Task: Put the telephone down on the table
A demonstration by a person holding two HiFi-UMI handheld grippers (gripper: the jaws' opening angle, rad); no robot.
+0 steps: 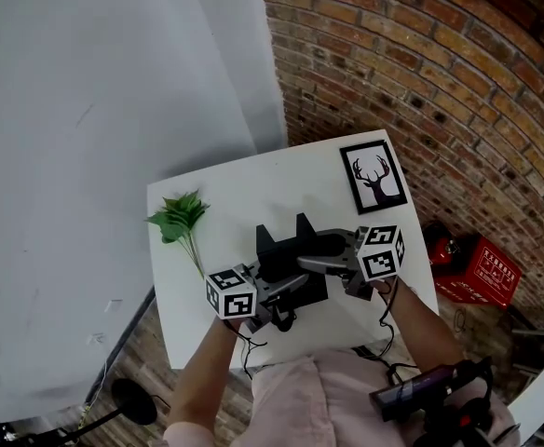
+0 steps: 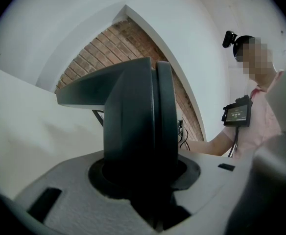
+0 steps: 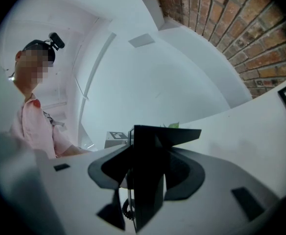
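Head view, steeply down: white wall (image 1: 95, 110) filling the left, red brick wall (image 1: 421, 54) across the far right. Below where they meet, a white table (image 1: 253, 184) with a square top.

Over the near half of that top, a black telephone (image 1: 286, 254), blocky, with two upright prongs on its far side, clamped from both sides.

Left gripper (image 1: 277, 298) reaching in from the near left, marker cube facing up, jaws clenched on the telephone's near-left part. Right gripper (image 1: 326, 261) reaching in from the right, jaws likewise closed on the telephone's right side.

Left gripper view: dark telephone body (image 2: 138, 121) standing right between the jaws and filling the gap, with white tabletop behind it to the left. Right gripper view: a narrow black part of the telephone (image 3: 148, 175) pinched between the jaws.

Cannot tell from any view whether the telephone's underside touches the tabletop.

On the floor to the right of the table, a red crate (image 1: 477, 270). At the table's far right corner, a black-framed picture (image 1: 374, 176) of a stag's head, lying flat, well apart from the telephone. Near the left edge, a green leafy sprig (image 1: 179, 217), stem running toward the left gripper. Smallest, in the right gripper view, a bit of coiled cord (image 3: 127, 210) just below the pinched part.
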